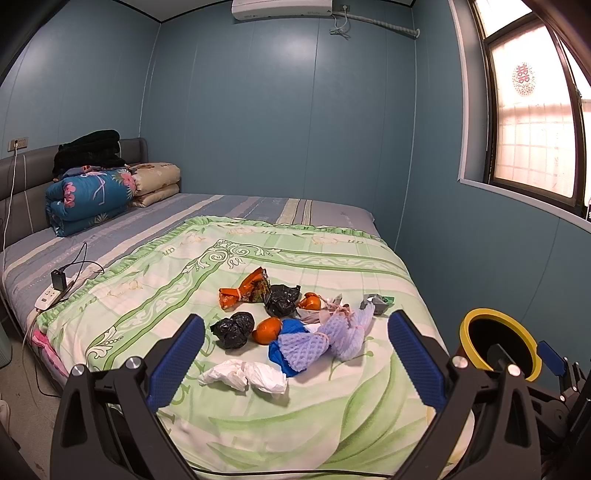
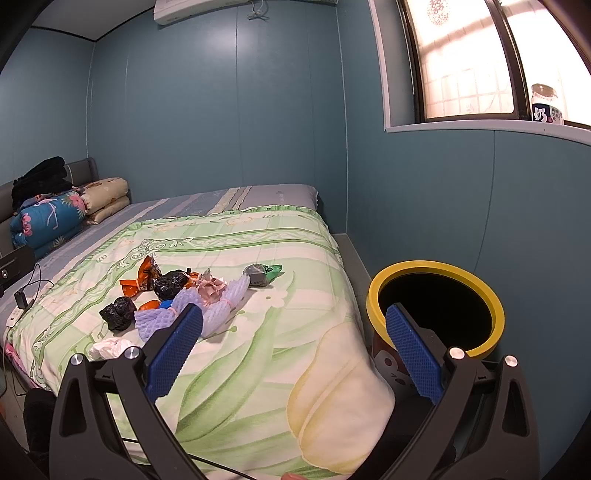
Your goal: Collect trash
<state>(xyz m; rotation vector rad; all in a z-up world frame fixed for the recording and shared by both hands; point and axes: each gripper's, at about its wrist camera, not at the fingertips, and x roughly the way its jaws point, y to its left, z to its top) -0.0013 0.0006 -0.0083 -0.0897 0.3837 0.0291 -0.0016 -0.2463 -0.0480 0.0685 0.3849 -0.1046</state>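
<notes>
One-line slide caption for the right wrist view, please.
Open right gripper hovers over the floral bedspread, scattered trash ahead, yellow-rimmed bin bedside.

A home bedroom. A bed (image 1: 258,210) fills the corner of blue walls, its padded headboard (image 1: 22,173) at the left edge, with folded quilts (image 1: 88,199) stacked against it. A floral coverlet (image 1: 258,406) lies over the near end. An air conditioner (image 1: 280,8) hangs high, beside a window (image 1: 532,133) with a bottle (image 2: 546,105) on its sill.

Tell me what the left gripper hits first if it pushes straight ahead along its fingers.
Probably the crumpled white tissue, nearest the open left gripper; beyond it lies the purple foam net. Depth is uncertain.
</notes>
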